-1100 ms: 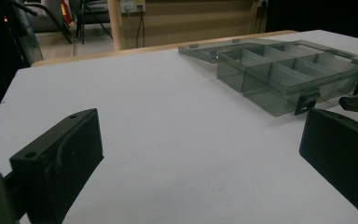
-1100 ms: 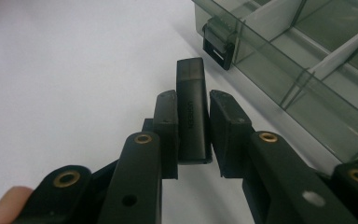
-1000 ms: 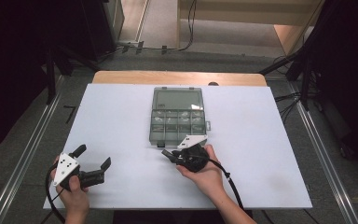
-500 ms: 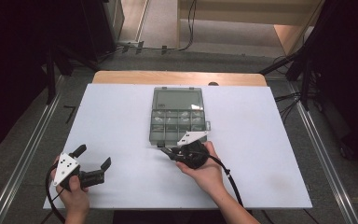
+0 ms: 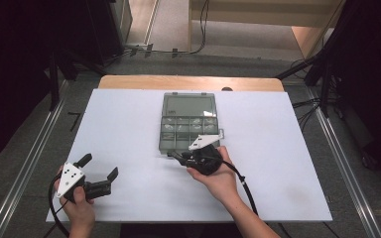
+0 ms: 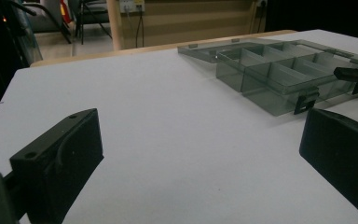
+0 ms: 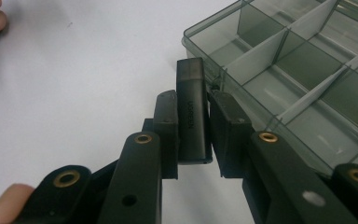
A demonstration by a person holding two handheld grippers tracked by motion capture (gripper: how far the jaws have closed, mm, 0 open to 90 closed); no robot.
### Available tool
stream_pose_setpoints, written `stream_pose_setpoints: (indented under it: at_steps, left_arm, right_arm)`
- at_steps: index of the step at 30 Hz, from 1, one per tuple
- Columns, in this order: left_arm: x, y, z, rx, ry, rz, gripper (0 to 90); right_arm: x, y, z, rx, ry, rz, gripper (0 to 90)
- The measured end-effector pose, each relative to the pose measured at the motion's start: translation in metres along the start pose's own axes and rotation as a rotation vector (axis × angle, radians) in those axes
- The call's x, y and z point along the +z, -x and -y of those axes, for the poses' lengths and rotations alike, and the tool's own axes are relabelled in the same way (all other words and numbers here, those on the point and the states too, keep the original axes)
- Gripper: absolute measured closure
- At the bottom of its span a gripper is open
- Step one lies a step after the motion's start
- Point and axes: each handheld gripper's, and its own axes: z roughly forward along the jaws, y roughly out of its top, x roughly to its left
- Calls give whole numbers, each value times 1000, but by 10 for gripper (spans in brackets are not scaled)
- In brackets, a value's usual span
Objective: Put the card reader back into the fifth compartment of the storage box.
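Note:
A smoky clear organizer box (image 5: 188, 130) lies open mid-table, its lid flat behind it and its divided tray (image 7: 307, 70) toward me. My right gripper (image 5: 174, 155) sits at the box's front edge near the left corner. Its jaws are shut on a small dark rectangular piece (image 7: 191, 79) with embossed lettering that stands against the box's front wall. I cannot tell whether that piece is attached to the box. My left gripper (image 5: 99, 167) rests on the white table surface at the near left, open (image 6: 196, 158) and empty, aimed toward the box (image 6: 270, 77).
The white sheet (image 5: 129, 124) covers the table, and a wooden edge (image 5: 129, 82) shows at the back. Metal rails (image 5: 30, 163) run along both sides. A black latch (image 6: 306, 100) hangs on the box's front wall. Cables trail from both grippers.
The right gripper has edged slightly forward toward the box's front edge. The left gripper has stayed put.

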Motion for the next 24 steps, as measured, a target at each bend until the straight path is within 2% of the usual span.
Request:
stream_pose_setpoints:
  at_steps: [24]
  left_arm:
    - [-1, -1, 0, -7, 2, 3, 0]
  right_arm:
    - [3, 6, -15, 8, 7, 10, 716]
